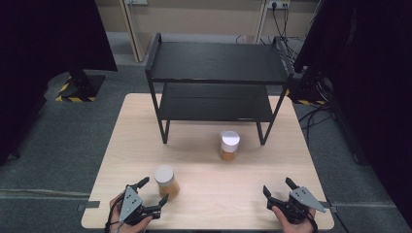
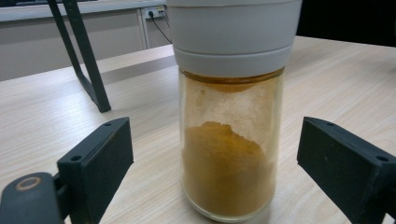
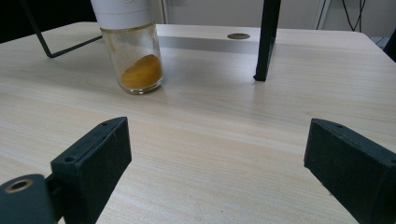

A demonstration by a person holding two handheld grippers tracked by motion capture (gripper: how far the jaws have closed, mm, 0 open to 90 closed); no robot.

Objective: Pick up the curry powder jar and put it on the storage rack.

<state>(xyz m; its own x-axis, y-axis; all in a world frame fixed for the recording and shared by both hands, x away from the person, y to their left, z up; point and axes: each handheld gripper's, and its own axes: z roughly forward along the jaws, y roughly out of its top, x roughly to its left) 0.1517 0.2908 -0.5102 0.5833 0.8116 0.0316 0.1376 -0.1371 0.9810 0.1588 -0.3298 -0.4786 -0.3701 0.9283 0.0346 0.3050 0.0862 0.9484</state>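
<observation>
Wooden table (image 1: 209, 194) — two spice jars (image 1: 166, 181)

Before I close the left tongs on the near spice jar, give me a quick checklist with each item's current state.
1. Left tongs open: ok, jaws stand wide apart.
2. Near spice jar between the left jaws: ok, centred, with gaps on both sides and no pad touching.
3. Jar upright on the table: ok, white lid on top.
4. Right tongs out of the way: ok, open, nothing between the jaws, well apart from both jars.
5. Far spice jar clear of the near one: ok, it stands by the black shelf rack.
6. Lid tightly closed: cannot tell.
</observation>
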